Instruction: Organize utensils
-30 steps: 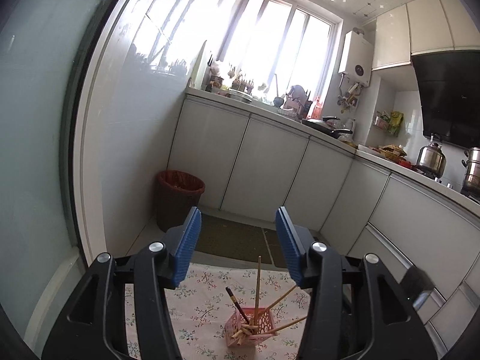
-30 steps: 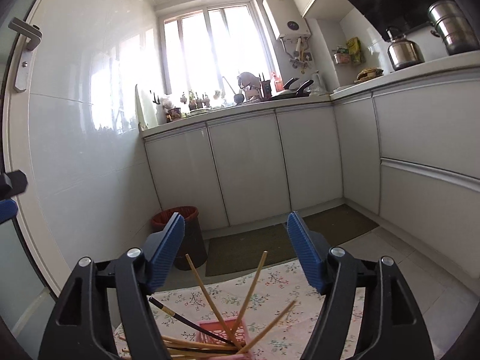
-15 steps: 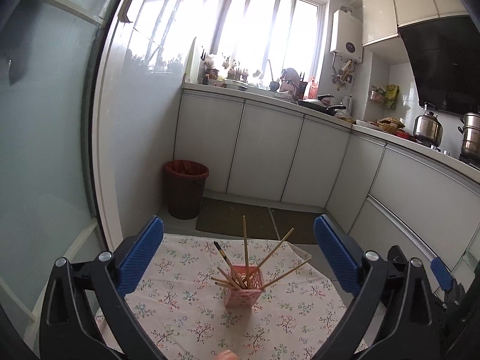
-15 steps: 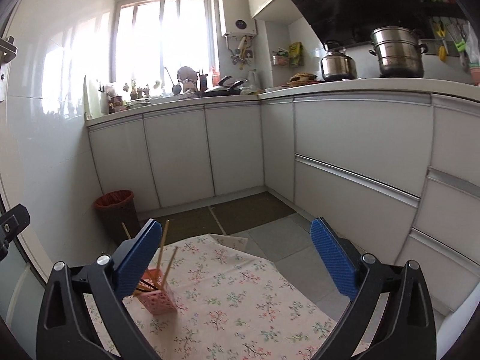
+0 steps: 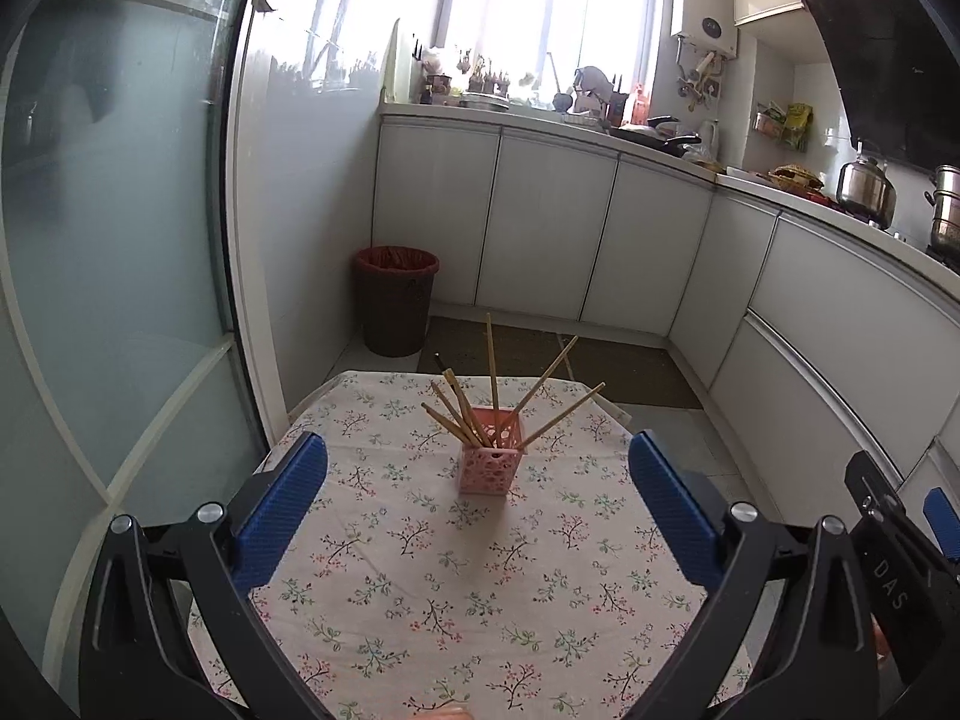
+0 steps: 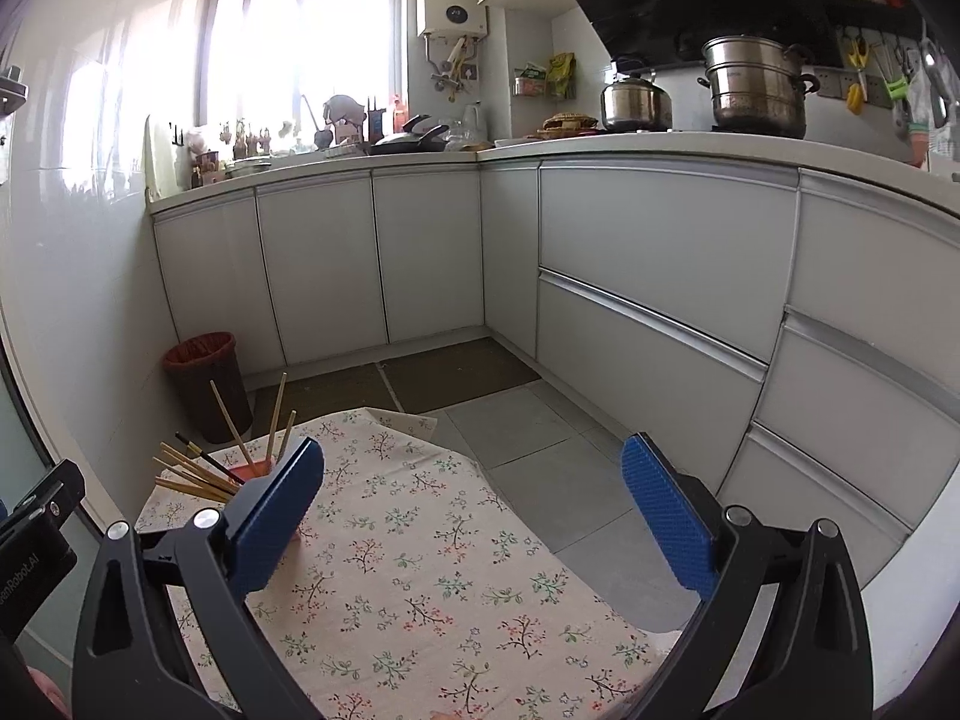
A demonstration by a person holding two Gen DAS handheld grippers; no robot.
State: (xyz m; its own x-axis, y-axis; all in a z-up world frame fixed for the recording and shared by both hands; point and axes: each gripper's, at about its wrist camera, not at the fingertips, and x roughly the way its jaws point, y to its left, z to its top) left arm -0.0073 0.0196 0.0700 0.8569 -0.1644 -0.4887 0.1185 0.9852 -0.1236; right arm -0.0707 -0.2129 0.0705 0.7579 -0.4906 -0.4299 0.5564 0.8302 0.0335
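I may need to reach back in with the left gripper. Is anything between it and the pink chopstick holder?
Nothing visible: only bare floral tablecloth lies between the open left gripper and the pink holder.

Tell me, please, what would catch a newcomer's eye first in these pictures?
Probably the pink holder bristling with chopsticks, standing alone on the far half of the flowered tablecloth. Next, the blue-padded left tongs and right tongs, both wide open and empty, frame each view. Behind, a bright window glares over the cluttered counter, with a red-lined bin on the floor.
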